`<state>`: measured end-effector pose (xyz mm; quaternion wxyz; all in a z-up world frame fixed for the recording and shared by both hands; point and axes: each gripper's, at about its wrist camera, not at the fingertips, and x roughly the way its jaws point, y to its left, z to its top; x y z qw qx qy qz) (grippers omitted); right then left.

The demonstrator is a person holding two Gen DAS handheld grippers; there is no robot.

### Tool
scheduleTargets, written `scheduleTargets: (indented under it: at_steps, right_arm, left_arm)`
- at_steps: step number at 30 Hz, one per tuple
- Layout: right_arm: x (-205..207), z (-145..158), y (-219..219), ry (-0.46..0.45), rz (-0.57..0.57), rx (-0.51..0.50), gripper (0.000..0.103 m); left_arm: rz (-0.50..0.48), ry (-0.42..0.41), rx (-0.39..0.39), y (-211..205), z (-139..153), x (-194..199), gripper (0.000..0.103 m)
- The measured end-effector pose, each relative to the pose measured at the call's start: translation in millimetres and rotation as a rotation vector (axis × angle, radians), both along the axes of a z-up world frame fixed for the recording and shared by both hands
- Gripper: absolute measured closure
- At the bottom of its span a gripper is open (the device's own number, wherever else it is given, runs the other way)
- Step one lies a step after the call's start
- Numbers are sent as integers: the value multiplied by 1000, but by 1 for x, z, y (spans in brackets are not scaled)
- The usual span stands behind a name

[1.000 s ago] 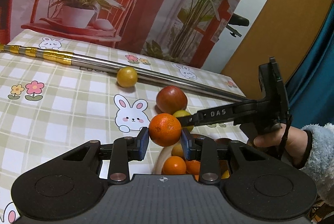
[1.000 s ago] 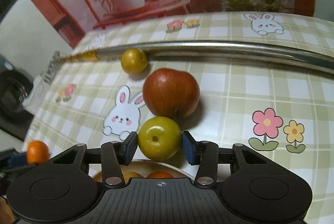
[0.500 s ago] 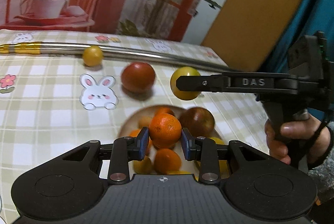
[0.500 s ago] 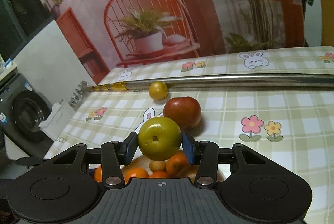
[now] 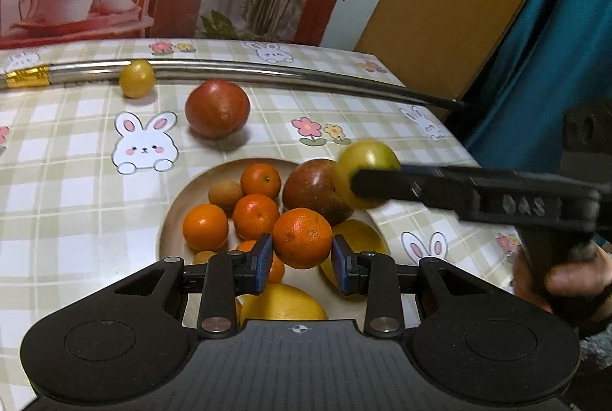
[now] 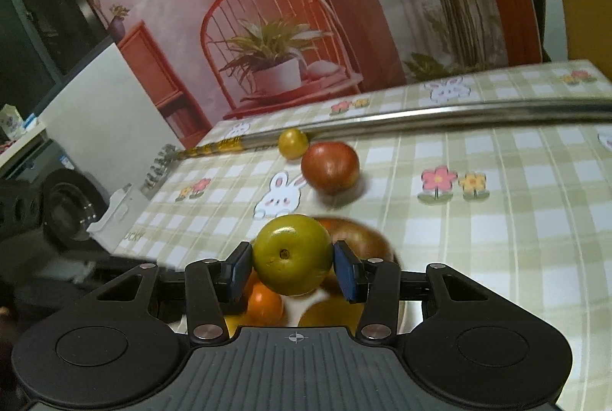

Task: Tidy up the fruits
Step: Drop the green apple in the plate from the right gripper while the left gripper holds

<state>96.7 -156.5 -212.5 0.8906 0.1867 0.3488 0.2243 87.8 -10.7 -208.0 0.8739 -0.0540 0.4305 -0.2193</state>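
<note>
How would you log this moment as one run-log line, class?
left tool: shut on orange, over plate | right tool: shut on green fruit, over plate | on table: red apple, small yellow fruit

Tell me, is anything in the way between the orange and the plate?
Nothing visible blocks it. The orange hangs in the left gripper right above the plate, but other fruit already crowds the spot below.
</note>
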Motion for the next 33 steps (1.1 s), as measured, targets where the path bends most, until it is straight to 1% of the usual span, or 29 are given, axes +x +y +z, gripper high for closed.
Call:
scheduleTargets:
  at_steps: [5,9,12,19,21,24,27,33]
  right_arm:
    - [-20,-3,-2,8,32,20,60]
    - [-28,-6,-3,26,38,36,60]
    - [-34,-8,1,38,51,27,60]
    - [-45,-16,18,94,77,-58,60]
    - [-45,-19,24,103,83,-99,60]
    - [-44,-23,28,122,88,-120,60]
    - [-44,-23,33,115,109,-137,60]
    - [-45,-21,48,97,156,-207,60]
  left_arm:
    - [21,5,18,-4,5,-3,68]
    - [45,-7,31,-5,9,-9,68]
    - [55,-20,31,-5,12,-17,68]
    - [95,-38,4,1,15,-38,68]
    - [108,-44,-5,3,16,-42,68]
    - [121,-54,-16,7,18,-46,68]
    - [130,-54,-22,9,15,-48,68]
    - [145,-35,-41,13,9,-47,68]
